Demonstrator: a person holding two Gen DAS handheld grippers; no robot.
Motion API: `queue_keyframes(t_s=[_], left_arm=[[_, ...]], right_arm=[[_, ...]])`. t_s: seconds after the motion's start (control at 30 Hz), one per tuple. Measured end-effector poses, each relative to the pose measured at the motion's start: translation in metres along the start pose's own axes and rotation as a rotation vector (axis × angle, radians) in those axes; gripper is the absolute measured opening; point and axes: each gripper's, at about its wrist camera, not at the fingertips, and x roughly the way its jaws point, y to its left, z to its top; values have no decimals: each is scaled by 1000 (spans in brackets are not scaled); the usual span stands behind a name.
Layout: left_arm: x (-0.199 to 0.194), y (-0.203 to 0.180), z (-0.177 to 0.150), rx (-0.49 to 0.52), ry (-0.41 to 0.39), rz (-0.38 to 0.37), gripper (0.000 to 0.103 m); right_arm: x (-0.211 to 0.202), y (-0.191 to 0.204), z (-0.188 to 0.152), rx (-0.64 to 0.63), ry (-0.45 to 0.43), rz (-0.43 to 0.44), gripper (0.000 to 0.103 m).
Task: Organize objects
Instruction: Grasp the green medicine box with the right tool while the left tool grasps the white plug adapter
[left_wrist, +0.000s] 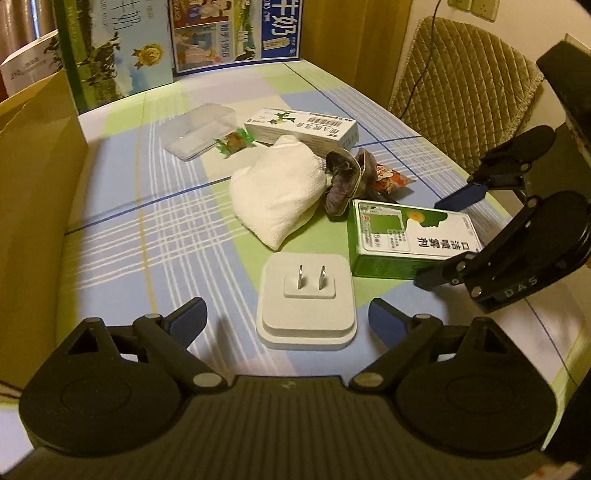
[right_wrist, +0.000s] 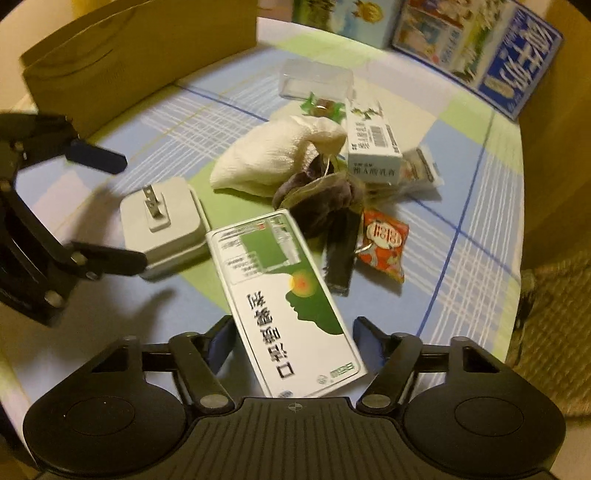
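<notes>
Both grippers are wide open and hold nothing. Right in front of the left gripper sits the white plug block, flat on the table with its two metal pins sticking up, and one finger waits on each side of it without touching. Right in front of the right gripper lies the green and white box, with its near end between the two fingers; the box looks a little turned, so it does not line up straight with them. Farther ahead of both grippers is a messy pile: a white cloth, a dark crumpled thing I cannot name, a red snack packet, a long white box and a clear plastic box. I think the step now is to pick up the two near things. To do it well, each gripper should slide forward until the thing is deep between its fingers, then squeeze on the flat sides. The right one may need to turn a bit first, or the box could slip out or spin. A brown paper bag stands far off ahead and may be where things go.
</notes>
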Motion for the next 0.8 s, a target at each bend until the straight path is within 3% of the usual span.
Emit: queue_keyframes(t_s=[0.2,0.37,0.57,0.8], left_arm=[[7,2,-1,-3,5,3,80],[14,1,2,1,-4,-16,76],[26,-4,3,51,23,-27,61],[24,0,0,56,20,-14,60]], right_arm=[[-9,18,1,176,63,-47,57],[-7,22,0,241,21,-77,57],[2,26,-1,220,-13,-97,58],[5,26,1,237,-57,-100,54]])
